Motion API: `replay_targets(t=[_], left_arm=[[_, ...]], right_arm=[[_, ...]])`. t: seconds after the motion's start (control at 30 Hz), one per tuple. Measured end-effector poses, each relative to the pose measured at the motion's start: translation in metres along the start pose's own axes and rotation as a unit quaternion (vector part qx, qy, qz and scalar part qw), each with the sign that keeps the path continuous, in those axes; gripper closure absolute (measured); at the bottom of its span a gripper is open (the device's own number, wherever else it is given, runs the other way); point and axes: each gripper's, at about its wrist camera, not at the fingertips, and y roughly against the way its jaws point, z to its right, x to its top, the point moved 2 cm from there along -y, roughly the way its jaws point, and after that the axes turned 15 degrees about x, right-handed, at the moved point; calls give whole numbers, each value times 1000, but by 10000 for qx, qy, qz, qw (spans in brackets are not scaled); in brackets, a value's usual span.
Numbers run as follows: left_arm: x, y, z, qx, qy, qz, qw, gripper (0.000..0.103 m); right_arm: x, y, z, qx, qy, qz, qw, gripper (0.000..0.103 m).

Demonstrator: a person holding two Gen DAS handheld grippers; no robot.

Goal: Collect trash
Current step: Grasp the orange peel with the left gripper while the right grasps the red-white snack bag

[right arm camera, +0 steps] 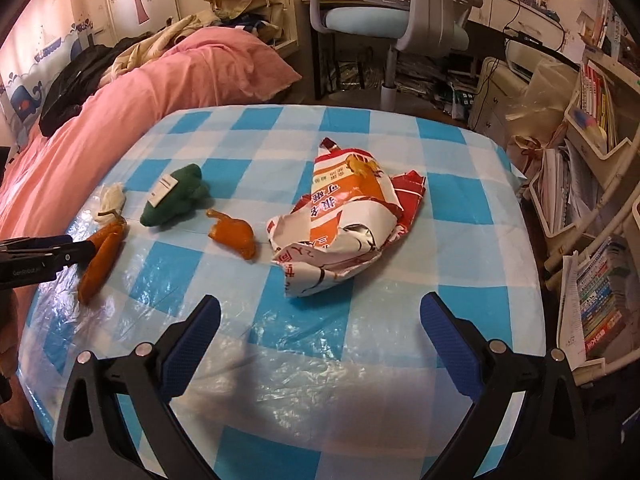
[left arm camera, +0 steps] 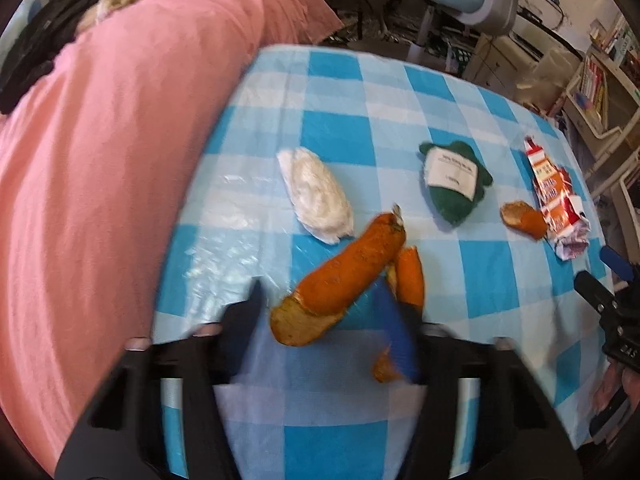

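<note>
A long orange peel (left arm camera: 340, 276) lies on the blue-checked table (left arm camera: 360, 128), between my left gripper's (left arm camera: 320, 296) open fingers; the view is blurred, so contact is unclear. The same peel (right arm camera: 102, 258) shows at the left gripper's tips (right arm camera: 86, 249) in the right wrist view. A smaller peel piece (left arm camera: 410, 276) lies beside it. A white tissue wad (left arm camera: 316, 196), a green pouch (left arm camera: 454, 180), another peel (left arm camera: 524, 218) and a crumpled red-and-white wrapper (right arm camera: 344, 216) also lie on the table. My right gripper (right arm camera: 320, 320) is open and empty, short of the wrapper.
A pink blanket on a bed (left arm camera: 100, 140) borders the table's left side. An office chair (right arm camera: 392, 8) stands beyond the far edge. Shelves with books (right arm camera: 592, 200) stand to the right.
</note>
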Motion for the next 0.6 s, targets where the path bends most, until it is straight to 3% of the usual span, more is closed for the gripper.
replay_targets(t=[0.07,0.13,0.4,0.6], left_arm=[[-1,3,1,-57,-69,5,10000,78],[-1,10,-2,-207,-55,29,9998,82],[8,53,-23,-693,240,483,9961,85],[8,76,2,-1085,-67,761,9912,85]], right_arm=[[0,1,-1,12,13,41,10000,8],[1,2,-1,10,9,93,10000,8],[9,6,14,55,-288,353,9989,8],[15,-1,26,260,-672,471,9963,12]])
